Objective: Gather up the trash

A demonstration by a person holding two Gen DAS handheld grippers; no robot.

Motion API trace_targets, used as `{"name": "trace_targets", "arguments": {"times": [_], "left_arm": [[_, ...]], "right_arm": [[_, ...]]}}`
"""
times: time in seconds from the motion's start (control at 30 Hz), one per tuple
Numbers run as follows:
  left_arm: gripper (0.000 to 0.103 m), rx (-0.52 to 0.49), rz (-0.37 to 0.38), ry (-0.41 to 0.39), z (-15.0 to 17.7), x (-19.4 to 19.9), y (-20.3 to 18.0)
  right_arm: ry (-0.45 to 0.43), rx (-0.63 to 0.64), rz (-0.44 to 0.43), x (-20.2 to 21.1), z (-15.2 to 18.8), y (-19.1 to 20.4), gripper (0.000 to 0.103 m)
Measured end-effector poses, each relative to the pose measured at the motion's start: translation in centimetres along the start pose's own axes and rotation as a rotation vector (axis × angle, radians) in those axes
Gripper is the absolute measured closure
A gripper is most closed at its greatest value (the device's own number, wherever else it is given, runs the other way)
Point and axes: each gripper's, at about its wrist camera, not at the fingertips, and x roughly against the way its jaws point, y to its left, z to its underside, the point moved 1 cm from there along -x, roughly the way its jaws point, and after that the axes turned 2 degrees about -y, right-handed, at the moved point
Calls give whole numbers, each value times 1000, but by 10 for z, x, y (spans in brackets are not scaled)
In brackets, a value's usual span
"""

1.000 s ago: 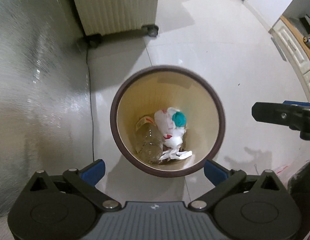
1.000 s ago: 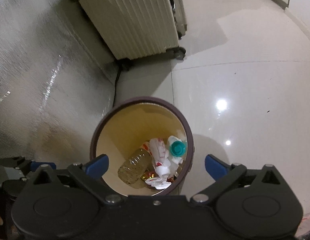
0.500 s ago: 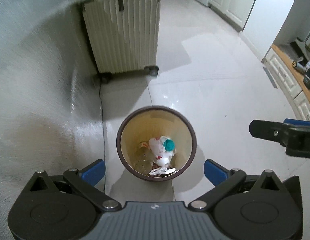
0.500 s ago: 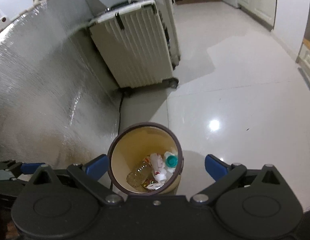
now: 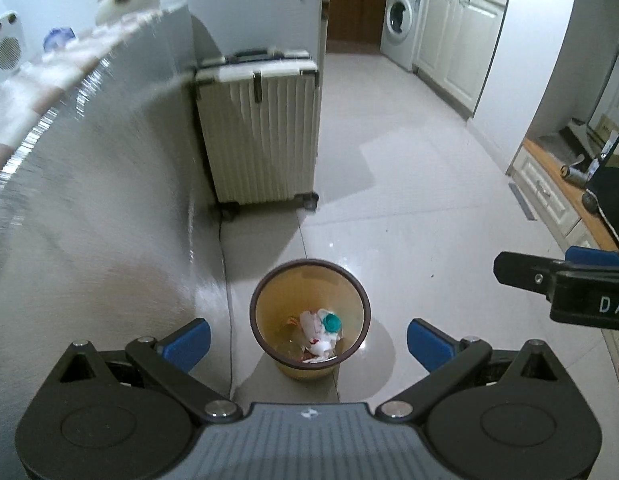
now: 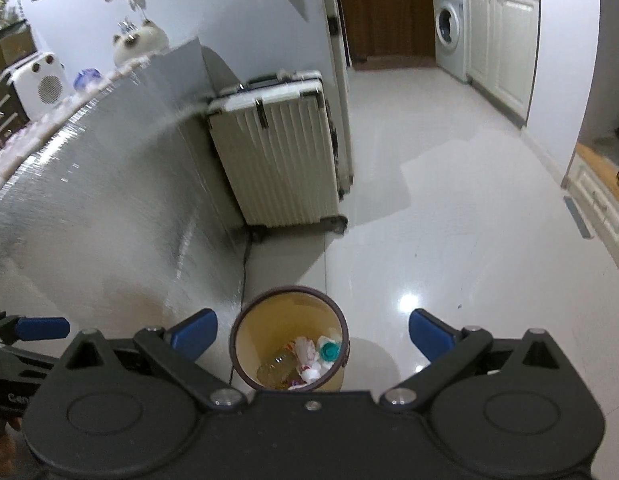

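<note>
A round bin with a dark brown rim [image 5: 309, 270] [image 6: 287, 292] stands on the floor far below both grippers. Inside lie crumpled white wrappers [image 5: 315, 326] [image 6: 305, 350], a teal cap [image 5: 332, 322] [image 6: 329, 350] and a clear plastic bottle [image 6: 275, 368]. My left gripper [image 5: 307, 340] hangs high above the bin, open, with nothing between its blue fingertips. My right gripper [image 6: 312, 334] is likewise high up, open and empty. The right gripper's side [image 5: 565, 284] shows at the right edge of the left wrist view.
A cream ribbed suitcase [image 5: 261, 132] [image 6: 277, 156] stands on wheels behind the bin. A silver foil-covered panel [image 5: 89, 208] rises on the left. Glossy white tile floor [image 5: 409, 208] spreads to the right, toward white cabinets and a washing machine [image 5: 399, 24].
Both grippers have risen well away from the bin, which now looks much smaller. More of the room, the suitcase top and the kitchen has come into view. Both stay open.
</note>
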Motion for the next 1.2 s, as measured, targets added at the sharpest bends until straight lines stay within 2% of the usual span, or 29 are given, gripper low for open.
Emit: {"name": "trace_targets", "arguments": {"times": [0.27,0.73,0.93,1.2], "left_arm": [[0,19,-23,-80,8,72,14],[0,20,-85,-246,24,174,60],[0,51,-106,-251,38,193,83],[0,33,-108,-218,53,200,91]], "right_arm": [[-73,18,2,67,3,27,0],[-177,55,29,156,9,82,0],[-193,53,33,175,18,98,0],[-193,40,66,193,32,109,0]]}}
